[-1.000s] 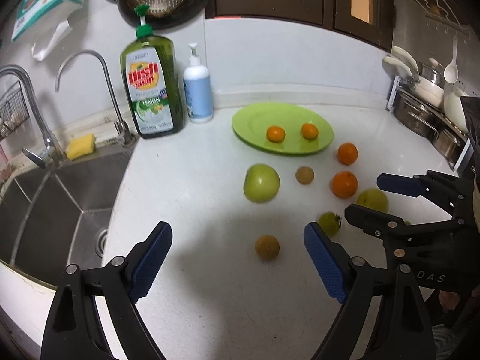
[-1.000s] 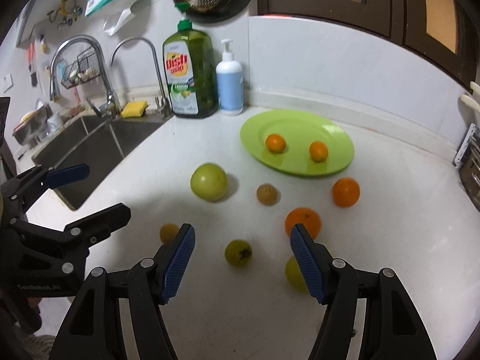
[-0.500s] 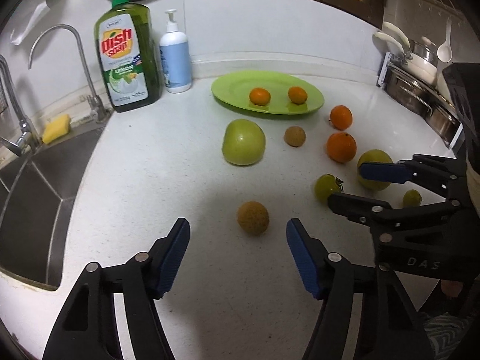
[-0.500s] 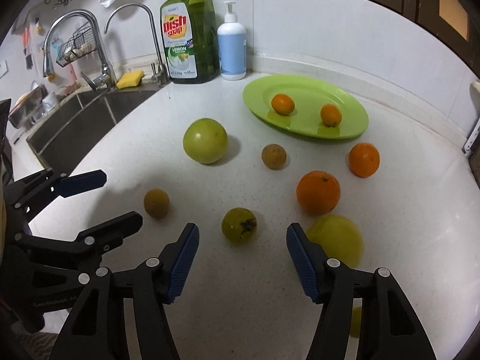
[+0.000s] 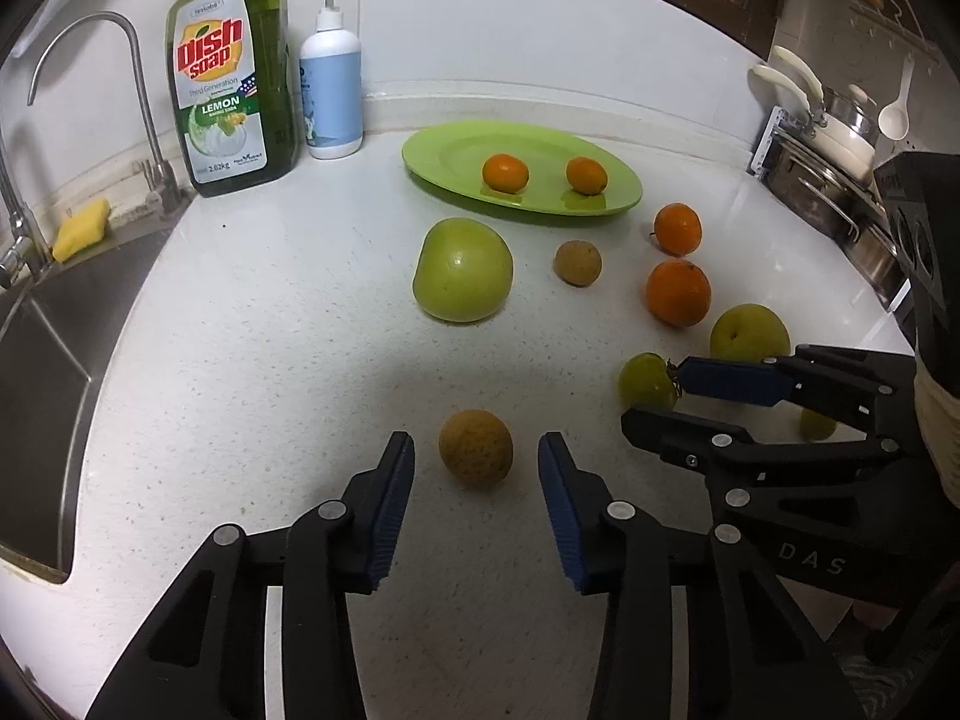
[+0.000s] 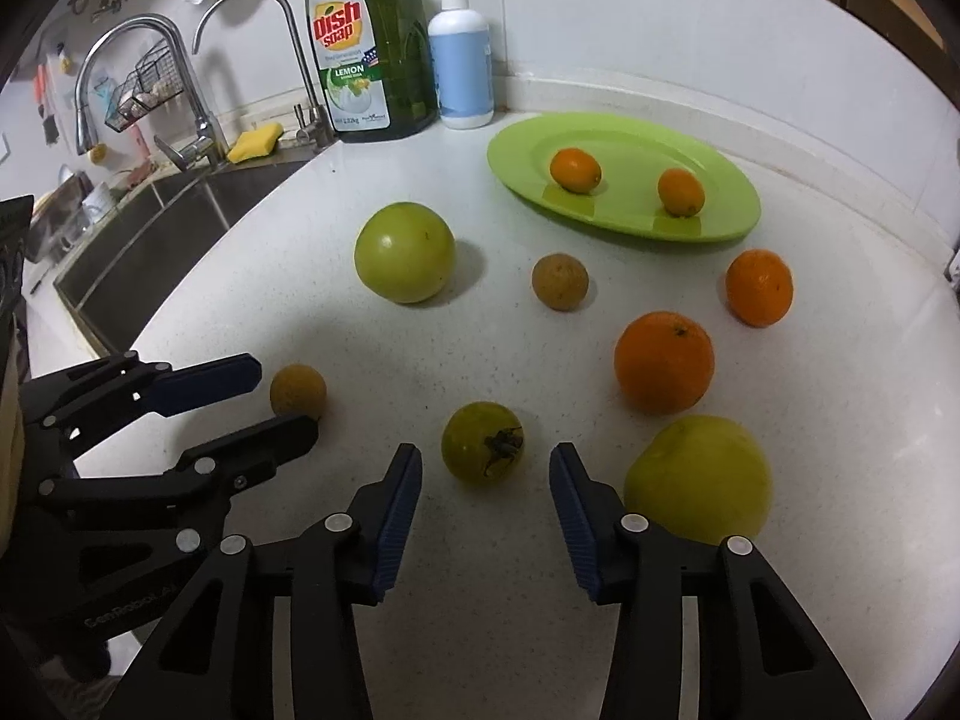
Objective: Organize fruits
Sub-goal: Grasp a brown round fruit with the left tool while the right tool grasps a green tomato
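The left gripper (image 5: 476, 462) has come down lower than a second ago, and its jaws have just been closing. They now sit on both sides of a small brown fruit (image 5: 476, 449) but do not touch it yet. The right gripper (image 6: 485, 471) has dropped too, and its jaws have also just been closing, around a little green tomato (image 6: 483, 443), with small gaps left on each side. A big yellow-green fruit (image 6: 699, 480) sits just beside its right finger. The green plate (image 5: 456, 147) holds two small oranges near the back wall. The sink (image 5: 36, 360) edge lies off to the left, with bare white counter (image 5: 270, 330) between.
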`<state>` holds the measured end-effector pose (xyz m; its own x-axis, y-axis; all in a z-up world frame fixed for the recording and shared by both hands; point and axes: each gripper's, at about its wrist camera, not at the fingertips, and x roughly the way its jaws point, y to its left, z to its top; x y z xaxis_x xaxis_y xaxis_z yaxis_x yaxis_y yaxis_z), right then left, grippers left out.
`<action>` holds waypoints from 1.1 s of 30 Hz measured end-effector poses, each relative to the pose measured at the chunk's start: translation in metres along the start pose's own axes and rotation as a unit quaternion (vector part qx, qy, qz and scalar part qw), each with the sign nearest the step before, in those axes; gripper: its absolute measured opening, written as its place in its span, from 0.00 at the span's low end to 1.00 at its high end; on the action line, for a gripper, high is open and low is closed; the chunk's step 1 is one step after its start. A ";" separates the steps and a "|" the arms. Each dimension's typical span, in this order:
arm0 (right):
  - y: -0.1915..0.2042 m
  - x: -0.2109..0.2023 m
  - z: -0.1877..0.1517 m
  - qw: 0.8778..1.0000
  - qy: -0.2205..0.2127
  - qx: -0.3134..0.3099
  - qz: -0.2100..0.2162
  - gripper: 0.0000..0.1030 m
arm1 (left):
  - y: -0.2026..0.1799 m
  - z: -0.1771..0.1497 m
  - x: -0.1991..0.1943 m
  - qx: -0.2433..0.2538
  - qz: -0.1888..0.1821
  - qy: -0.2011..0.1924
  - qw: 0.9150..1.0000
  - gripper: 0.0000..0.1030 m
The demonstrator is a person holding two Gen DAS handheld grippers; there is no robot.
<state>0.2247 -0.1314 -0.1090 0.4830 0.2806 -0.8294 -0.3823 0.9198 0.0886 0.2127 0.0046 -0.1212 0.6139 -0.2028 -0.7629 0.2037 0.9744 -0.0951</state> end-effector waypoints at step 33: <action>0.000 -0.009 0.004 1.000 -0.014 -0.001 0.008 0.29 | -0.002 0.005 -0.004 -0.005 -0.002 0.000 1.000 0.26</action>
<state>0.2236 -0.1328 -0.0992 0.4984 0.3020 -0.8127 -0.3909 0.9149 0.1002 0.2136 0.0026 -0.1143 0.6130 -0.2063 -0.7627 0.1989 0.9745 -0.1037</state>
